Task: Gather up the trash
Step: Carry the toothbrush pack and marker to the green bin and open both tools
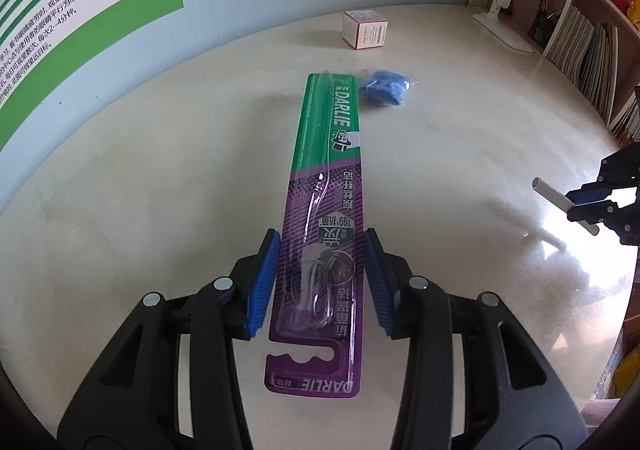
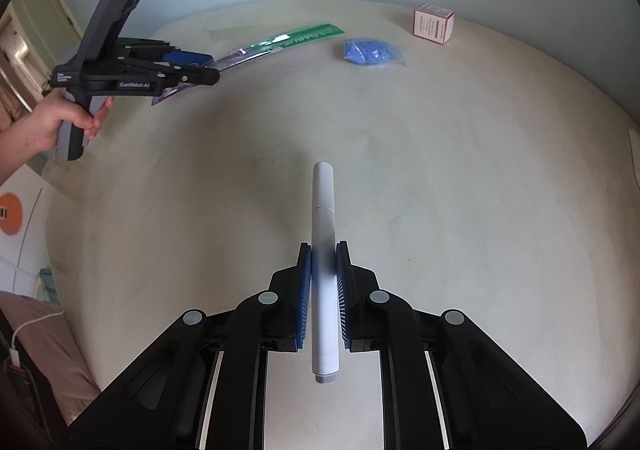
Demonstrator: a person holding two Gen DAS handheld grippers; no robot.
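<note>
A long green and purple toothbrush package (image 1: 324, 153) sticks out ahead of my left gripper (image 1: 322, 234), whose blue pads are shut on its purple end. In the right wrist view the package (image 2: 288, 39) hangs bent above the table from the left gripper (image 2: 208, 69), which a hand (image 2: 60, 125) holds. My right gripper (image 2: 324, 246) is shut on a white pen (image 2: 323, 189) that points forward over the table. From the left wrist view the right gripper (image 1: 588, 205) and the pen (image 1: 552, 191) show at the right edge.
A crumpled blue plastic bag (image 1: 386, 87) (image 2: 370, 51) and a small pink and white box (image 1: 365, 29) (image 2: 434, 25) lie at the far side of the cream table (image 1: 160, 209). A white lamp base (image 1: 500, 25) and a bookshelf (image 1: 580, 29) stand at the right. A poster wall lies behind.
</note>
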